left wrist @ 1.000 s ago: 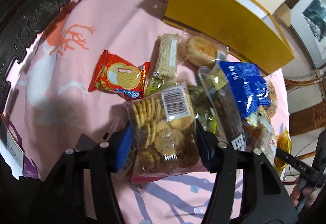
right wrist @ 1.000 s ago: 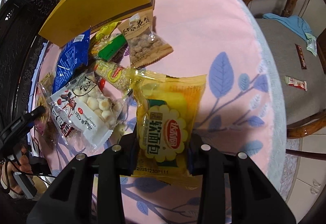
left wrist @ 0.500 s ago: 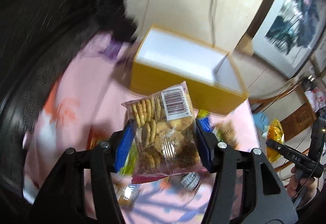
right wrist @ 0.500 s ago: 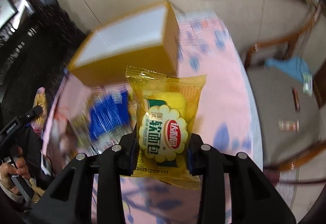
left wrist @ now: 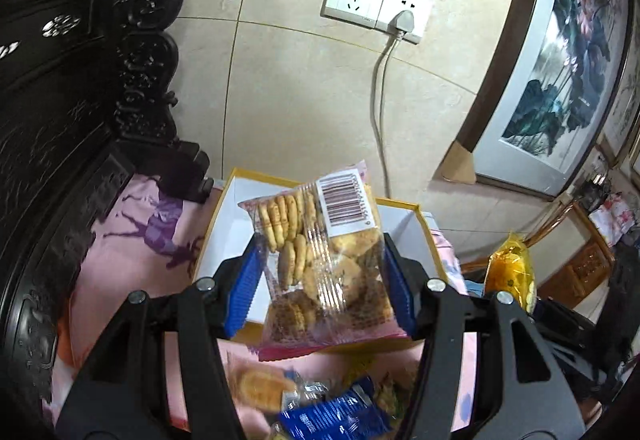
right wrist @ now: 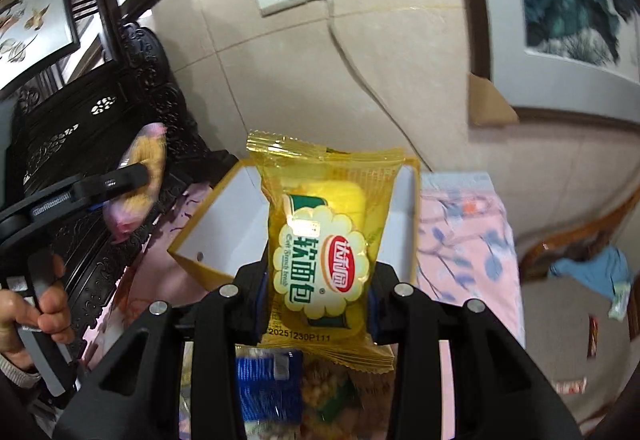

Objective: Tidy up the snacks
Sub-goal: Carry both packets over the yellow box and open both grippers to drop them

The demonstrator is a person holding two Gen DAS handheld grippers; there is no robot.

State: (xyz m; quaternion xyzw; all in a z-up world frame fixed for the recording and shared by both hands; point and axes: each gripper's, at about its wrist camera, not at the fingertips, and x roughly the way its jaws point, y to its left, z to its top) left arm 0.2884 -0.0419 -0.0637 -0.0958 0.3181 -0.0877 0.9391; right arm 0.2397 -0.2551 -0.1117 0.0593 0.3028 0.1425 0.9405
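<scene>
My left gripper (left wrist: 320, 272) is shut on a clear bag of small biscuits (left wrist: 320, 260) with a barcode label, held up in the air in front of the open yellow box (left wrist: 224, 224) with a white inside. My right gripper (right wrist: 318, 288) is shut on a yellow soft bread packet (right wrist: 320, 244), also held up before the same box (right wrist: 224, 224). The right gripper's packet shows in the left wrist view (left wrist: 510, 272); the left gripper and its bag show in the right wrist view (right wrist: 140, 176). Several snacks lie below, among them a blue packet (left wrist: 336, 416).
The pink patterned tablecloth (left wrist: 132, 264) covers the table. Dark carved furniture (left wrist: 72, 120) stands on the left. The wall behind has sockets with a plugged cable (left wrist: 376, 4) and a framed painting (left wrist: 560, 52). A wooden chair (right wrist: 580, 236) stands on the right.
Both grippers have lifted their packets off the table and tilted up; the views now face the wall and the open box instead of the snack pile.
</scene>
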